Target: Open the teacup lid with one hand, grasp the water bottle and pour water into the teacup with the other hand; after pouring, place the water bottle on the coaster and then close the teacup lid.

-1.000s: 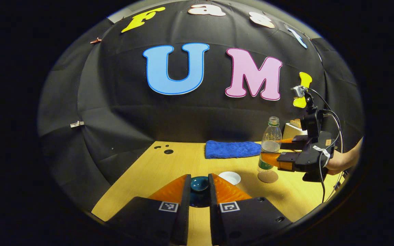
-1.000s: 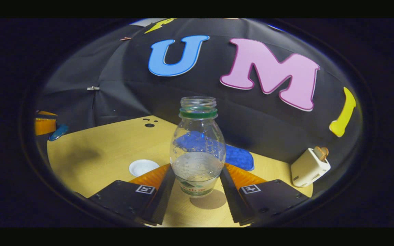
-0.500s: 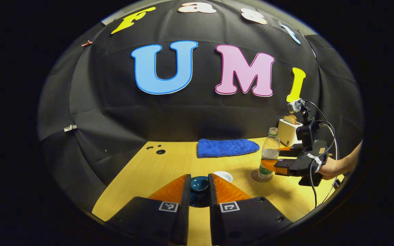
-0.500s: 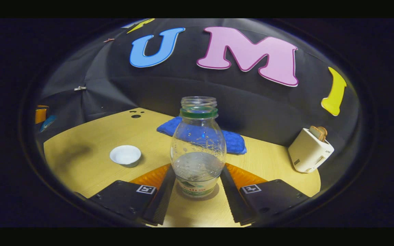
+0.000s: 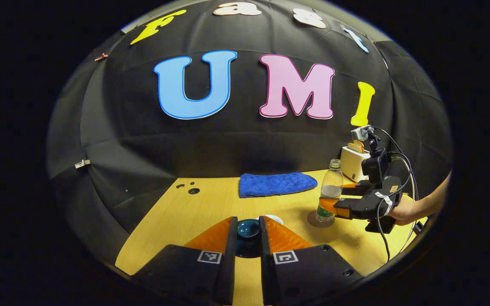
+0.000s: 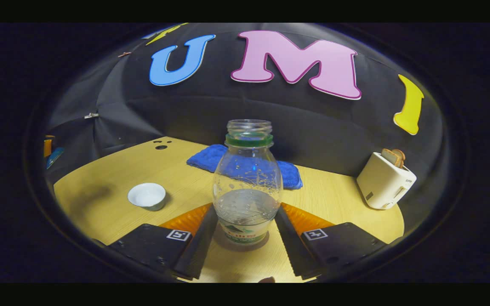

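Black gripper [image 5: 247,236] bodies, square markers, looping black cables [image 5: 399,170]

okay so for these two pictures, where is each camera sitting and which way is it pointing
Left gripper view: rides on the left gripper, low over the table, facing the back wall; its fingers hold the teacup lid; the right gripper and a hand show far right.
Right gripper view: rides on the right gripper, facing the wall; its fingers flank the water bottle standing on the coaster.
Shared: bottle, teacup, blue towel, toaster.
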Demonstrator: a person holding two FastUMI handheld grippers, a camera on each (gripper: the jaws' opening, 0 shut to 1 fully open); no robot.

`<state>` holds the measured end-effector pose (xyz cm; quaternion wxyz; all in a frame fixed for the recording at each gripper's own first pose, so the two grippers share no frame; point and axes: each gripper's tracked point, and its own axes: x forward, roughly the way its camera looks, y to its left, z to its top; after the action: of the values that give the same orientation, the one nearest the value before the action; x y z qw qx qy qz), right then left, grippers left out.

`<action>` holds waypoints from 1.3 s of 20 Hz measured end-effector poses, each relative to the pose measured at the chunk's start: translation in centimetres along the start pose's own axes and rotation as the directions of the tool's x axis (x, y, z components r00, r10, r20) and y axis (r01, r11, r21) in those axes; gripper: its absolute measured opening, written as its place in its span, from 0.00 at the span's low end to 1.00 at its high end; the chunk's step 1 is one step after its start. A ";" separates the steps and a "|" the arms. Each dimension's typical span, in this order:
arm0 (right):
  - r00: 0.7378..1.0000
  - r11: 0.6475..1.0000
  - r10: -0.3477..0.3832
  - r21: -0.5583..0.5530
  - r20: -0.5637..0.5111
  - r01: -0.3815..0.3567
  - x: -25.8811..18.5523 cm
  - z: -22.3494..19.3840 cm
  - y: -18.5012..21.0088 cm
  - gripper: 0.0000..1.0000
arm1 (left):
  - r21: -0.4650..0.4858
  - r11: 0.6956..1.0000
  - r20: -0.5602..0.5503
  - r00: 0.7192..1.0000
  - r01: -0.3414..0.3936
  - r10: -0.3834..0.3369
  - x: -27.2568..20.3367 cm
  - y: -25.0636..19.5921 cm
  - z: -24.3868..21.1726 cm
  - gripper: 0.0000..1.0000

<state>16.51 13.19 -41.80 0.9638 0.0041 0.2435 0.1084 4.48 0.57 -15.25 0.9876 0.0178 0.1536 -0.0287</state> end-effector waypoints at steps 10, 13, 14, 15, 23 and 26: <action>0.999 0.997 0.003 0.071 -0.034 -0.001 -1.4 -1.5 -0.1 0.99 | -0.003 0.999 0.002 0.999 0.032 -0.032 2.2 -1.4 0.2 0.29; 0.999 0.997 -0.001 0.082 -0.044 0.004 -1.6 -1.9 -0.4 0.97 | 0.017 0.999 0.013 0.999 0.047 -0.047 3.5 -2.0 0.7 0.29; 0.999 0.996 -0.004 0.083 -0.045 0.008 -1.7 -2.0 -0.6 0.99 | 0.023 0.998 0.017 0.999 0.051 -0.052 3.9 -2.2 0.9 0.29; 0.999 0.996 -0.006 0.086 -0.046 0.010 -1.8 -2.0 -0.7 0.99 | 0.027 0.998 0.019 0.998 0.057 -0.057 4.2 -2.4 1.0 0.29; 0.996 0.996 -0.022 0.087 -0.084 0.030 -5.3 -4.4 -1.0 0.99 | 0.049 0.993 0.010 0.994 0.106 -0.107 8.4 -4.1 -0.2 0.29; 0.995 0.994 -0.040 0.094 -0.094 0.049 -8.2 -5.0 -1.7 0.99 | 0.062 0.990 -0.013 0.992 0.125 -0.124 11.1 -4.8 -2.0 0.29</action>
<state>7.44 9.60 -42.49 0.9524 0.0402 0.2927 0.0752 14.17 -4.73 -20.62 0.9821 0.0392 0.1580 -0.0949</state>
